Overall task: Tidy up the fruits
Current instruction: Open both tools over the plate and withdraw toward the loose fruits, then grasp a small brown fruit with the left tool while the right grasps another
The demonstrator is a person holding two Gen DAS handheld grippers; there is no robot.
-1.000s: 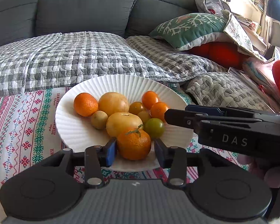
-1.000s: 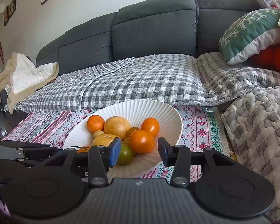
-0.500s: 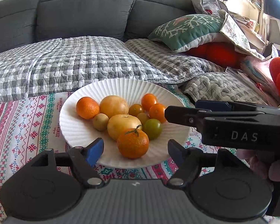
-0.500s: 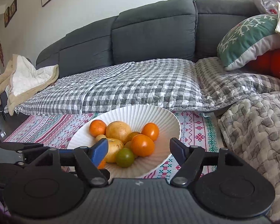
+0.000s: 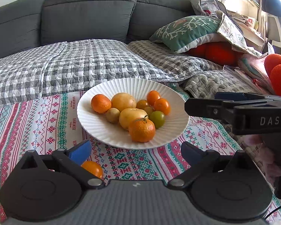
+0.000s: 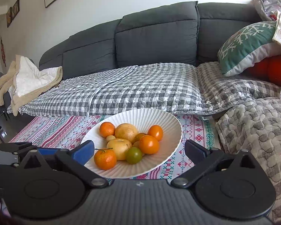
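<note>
The fruits sit heaped in the white ribbed plate [image 5: 103,131] at the centre of the left wrist view: a stemmed mandarin [image 5: 142,130] nearest the lens, a green tomato [image 5: 158,119] to its right, two yellowish round fruits behind, and smaller orange ones at the back. The left gripper [image 5: 135,152] stands at the bottom of the frame with its jaws spread wide, having just been opening, and nothing lies between them; they touch no fruit. One small orange fruit [image 5: 92,168] lies on the patterned cloth [image 5: 37,127] at lower left, off the plate and half hidden behind the blue pad (likely the next piece to collect). The placing step looks finished, and the next move calls for reaching that stray fruit and closing gently on it.

In the right wrist view the plate [image 6: 159,118] fills the lower centre, the mandarin [image 6: 105,159] at its near left rim. The right gripper [image 6: 139,151] is likewise spread fully, just opened, holding nothing and clear of the fruit.
</note>
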